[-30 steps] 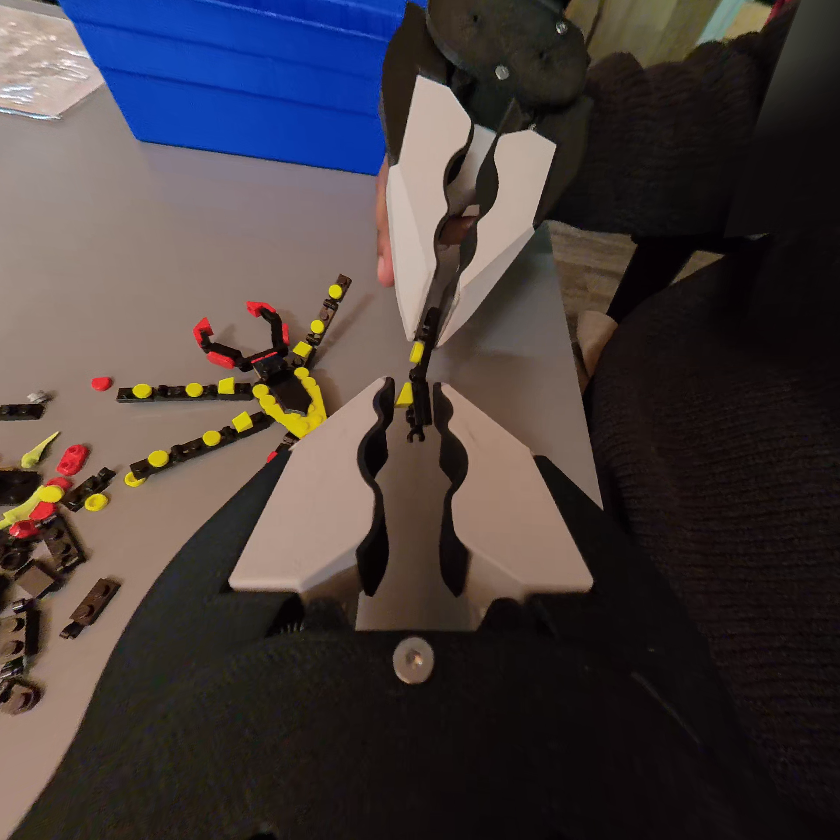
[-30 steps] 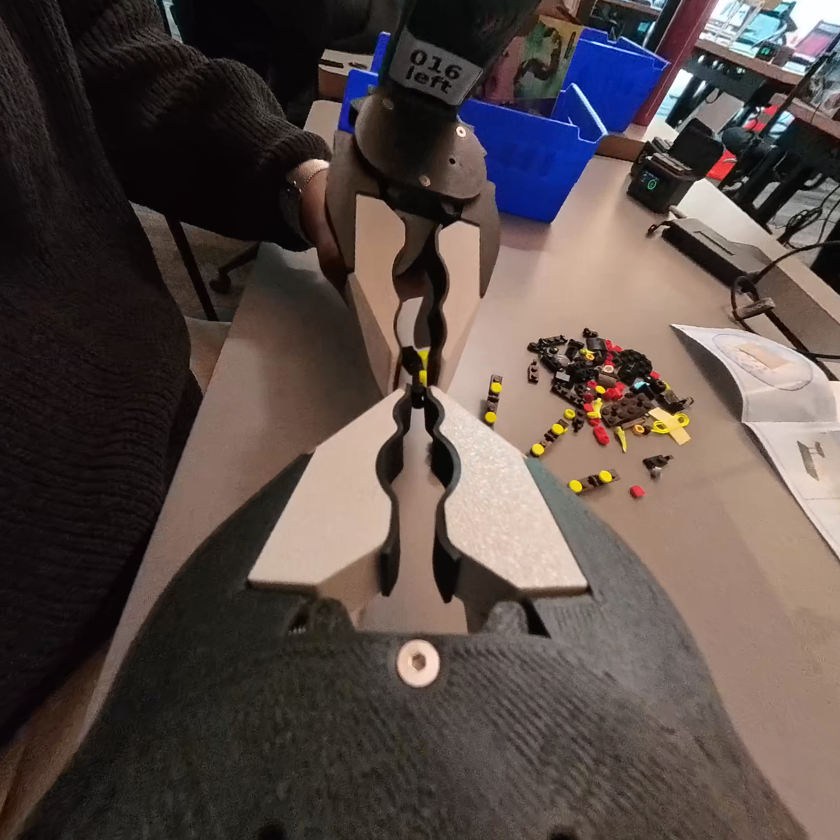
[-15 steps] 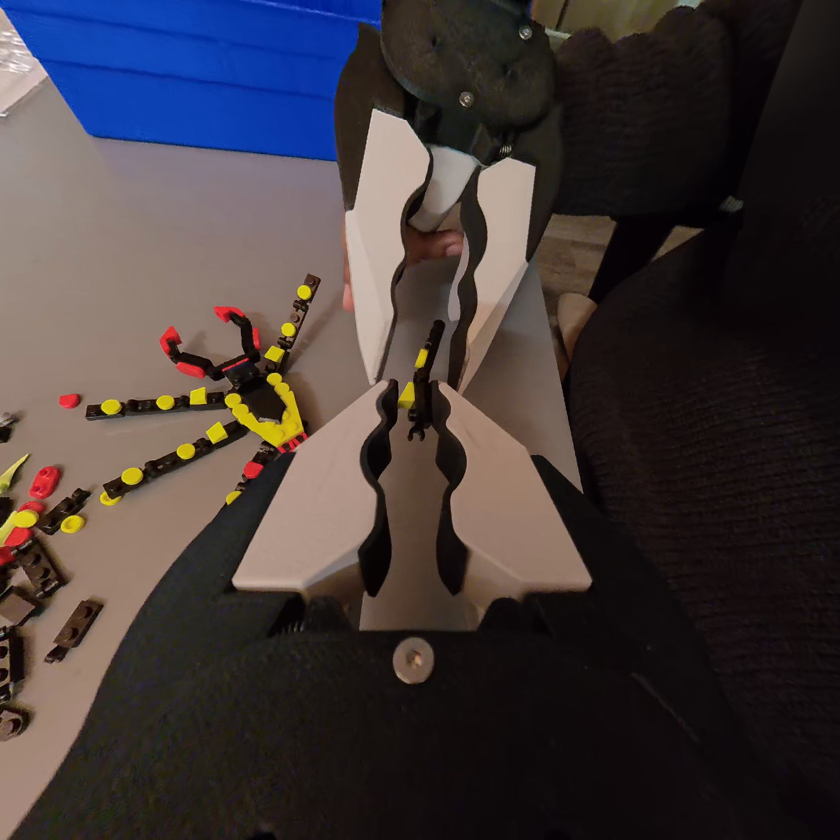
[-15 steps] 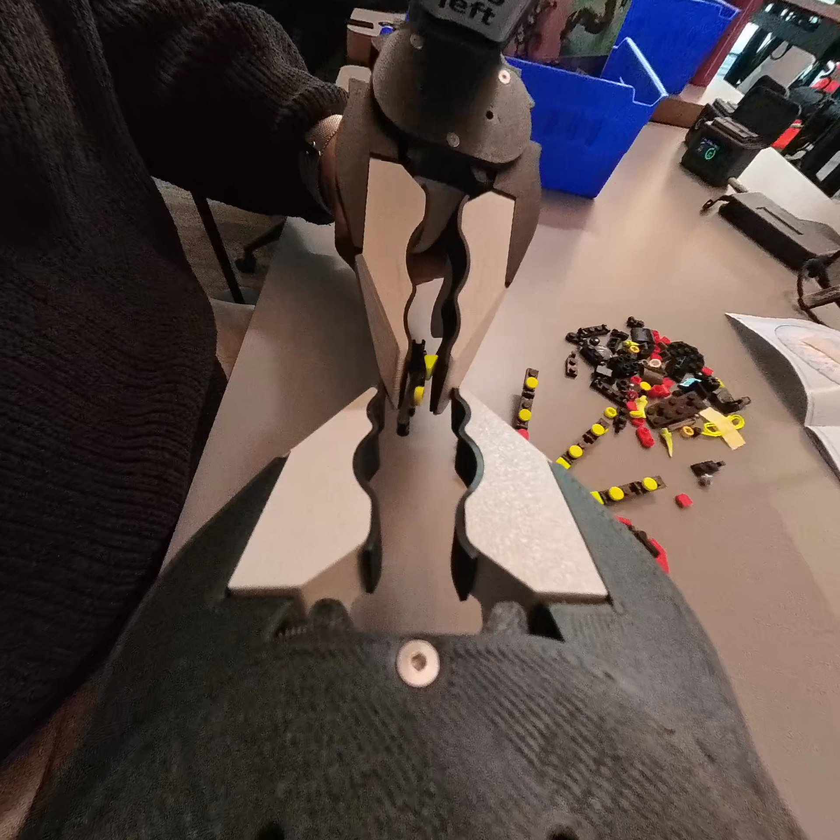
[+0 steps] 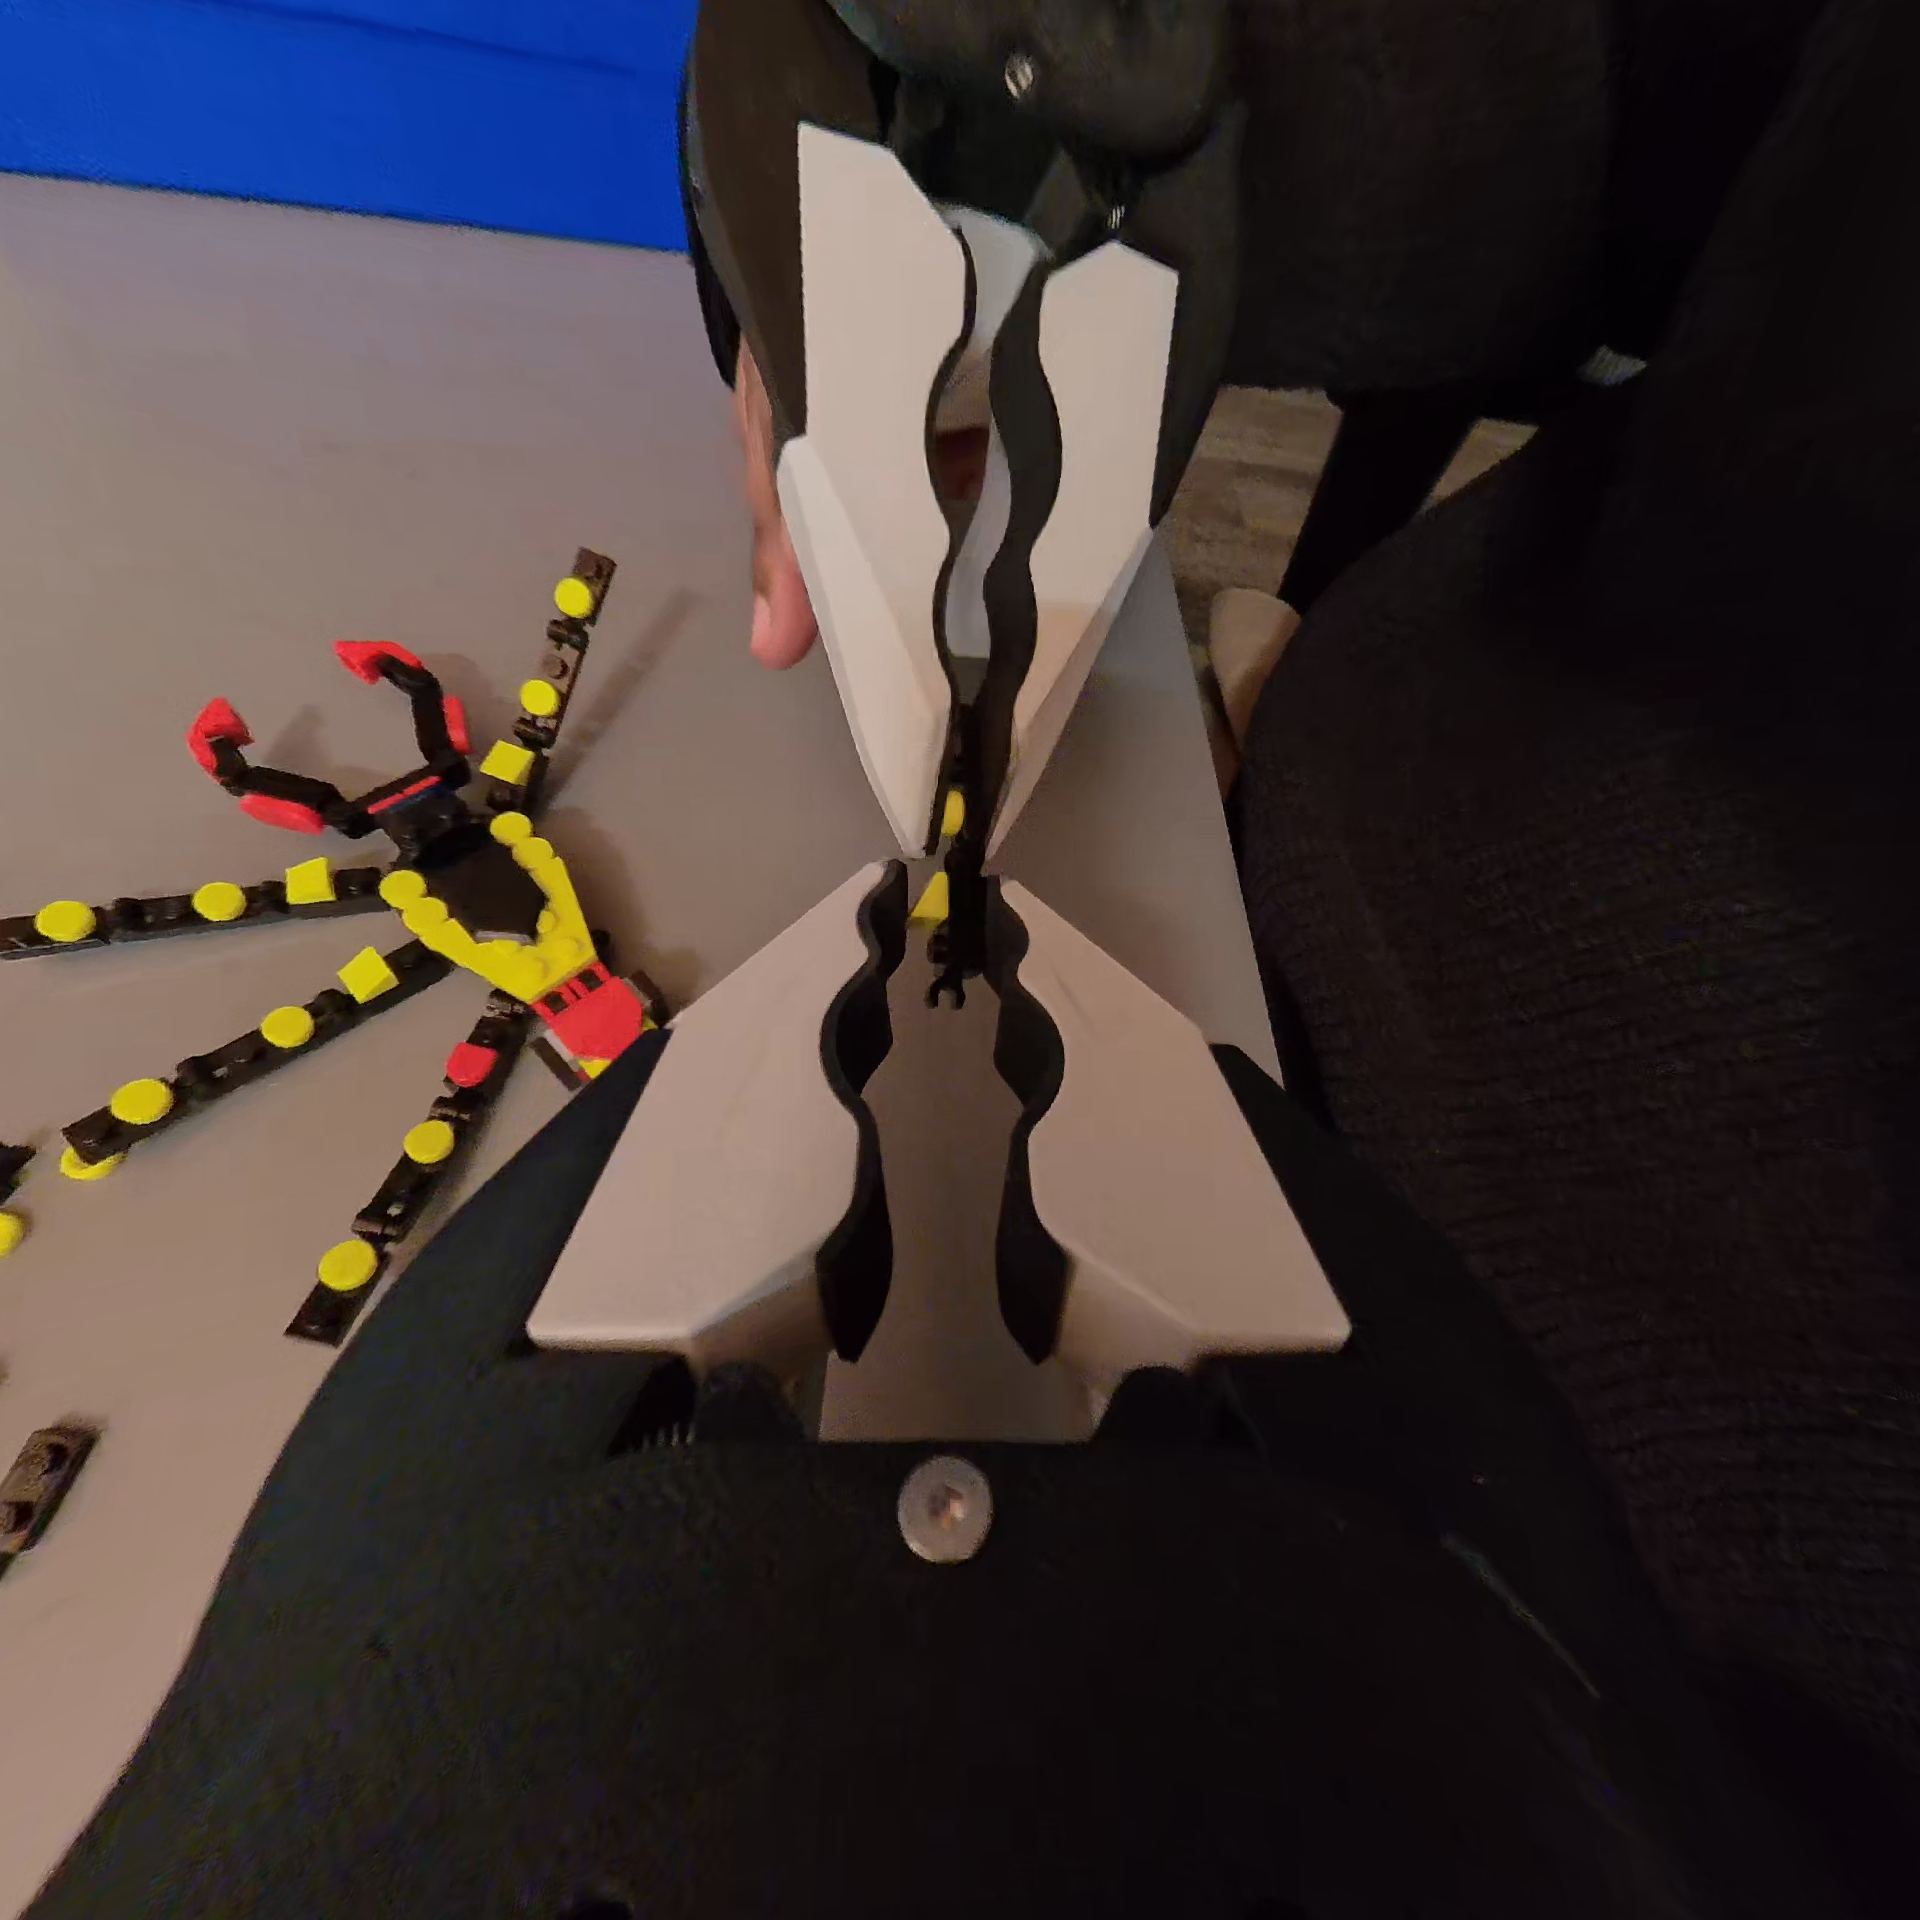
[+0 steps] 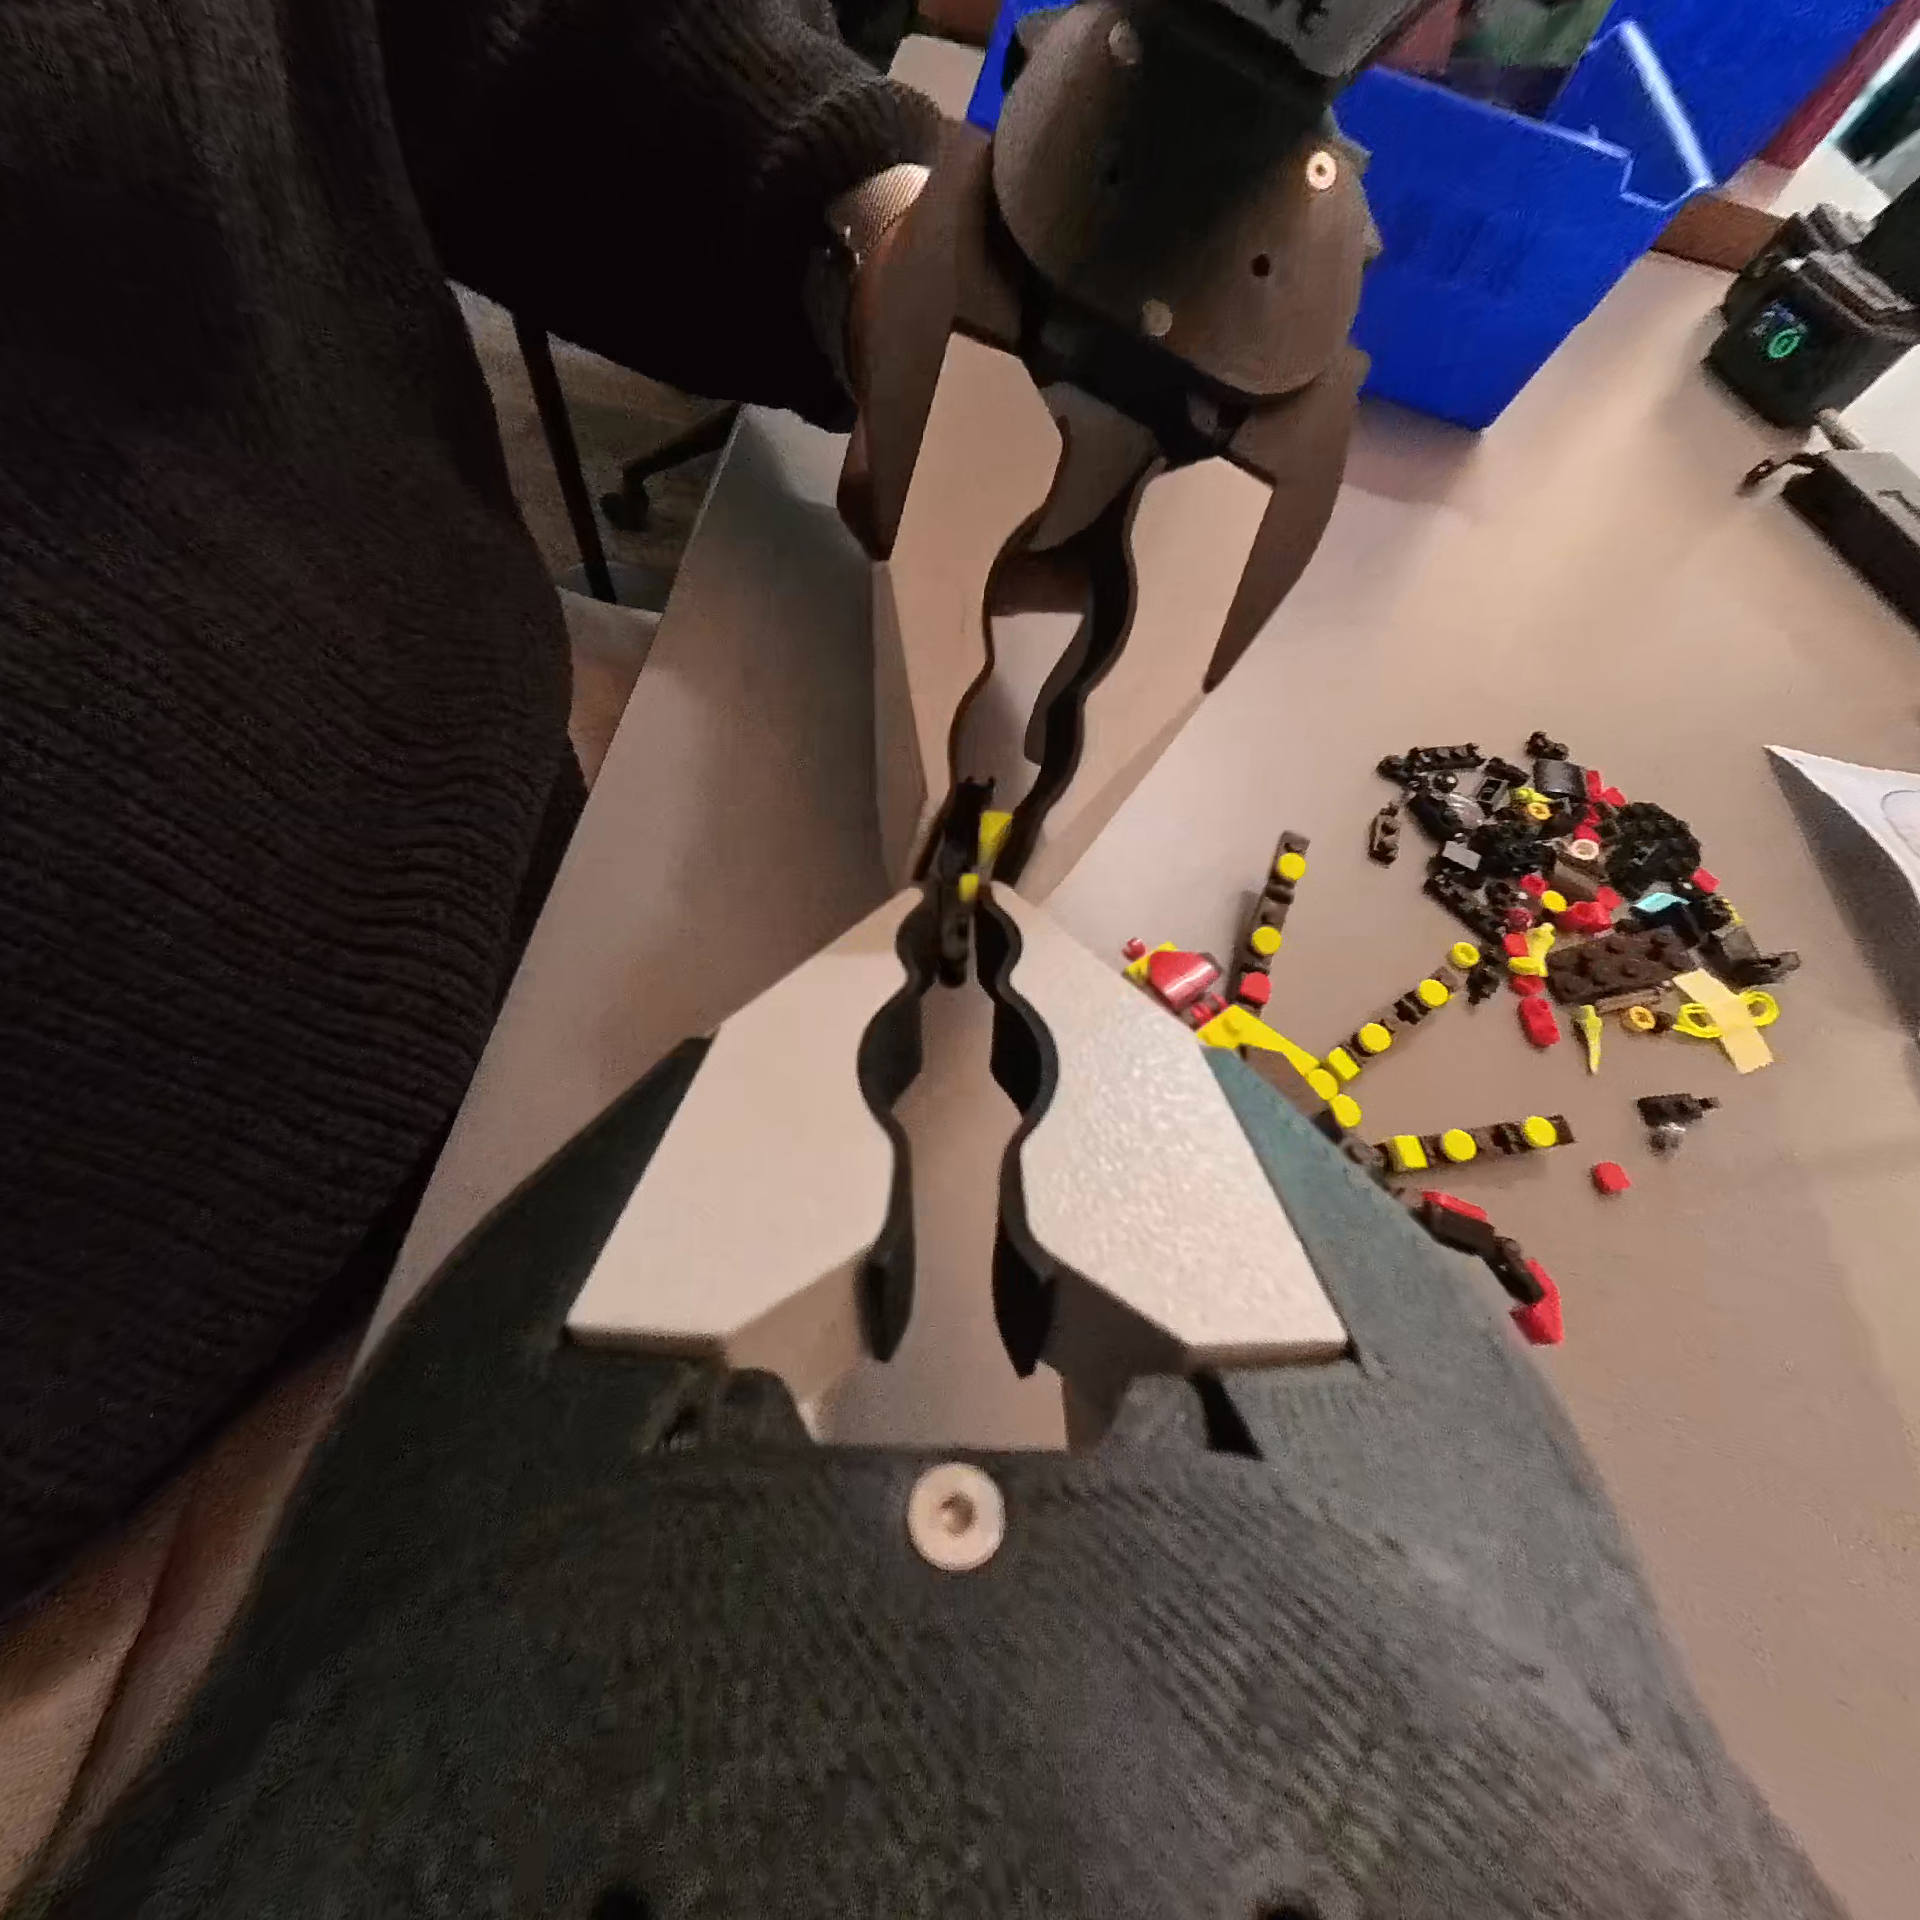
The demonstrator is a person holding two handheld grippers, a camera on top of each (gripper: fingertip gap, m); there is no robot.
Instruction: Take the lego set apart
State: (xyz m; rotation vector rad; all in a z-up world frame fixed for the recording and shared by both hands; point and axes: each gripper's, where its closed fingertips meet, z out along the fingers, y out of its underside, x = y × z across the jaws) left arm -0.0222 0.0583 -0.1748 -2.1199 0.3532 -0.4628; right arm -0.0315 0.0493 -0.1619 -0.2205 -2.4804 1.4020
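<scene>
A thin black lego leg with yellow studs (image 5: pixel 961 935) is held in the air over the near corner of the grey table (image 5: pixel 312 416). My left gripper (image 5: pixel 940 883) is shut on one end of it. My right gripper (image 6: pixel 956 909) is shut on the other end (image 6: pixel 987 831), tip to tip with the left one. The right gripper shows from above in the left wrist view (image 5: pixel 951 842), and the left gripper likewise in the right wrist view (image 6: pixel 966 873). The lego model (image 5: pixel 488 894), a black body with yellow and red parts and several long legs, lies on the table to the left.
A pile of loose black, yellow and red pieces (image 6: pixel 1590 894) lies beyond the model (image 6: pixel 1247 1029). A blue bin (image 5: pixel 312 104) stands at the back of the table. A paper sheet (image 6: pixel 1860 821) and a black device (image 6: pixel 1808 343) are at the far right. A dark sleeve is close by. Both grippers' tips are close together, under 4 cm apart.
My right gripper opened half a second ago and has shut again on the leg. My left gripper kept its hold. Both moved a little nearer the model.
</scene>
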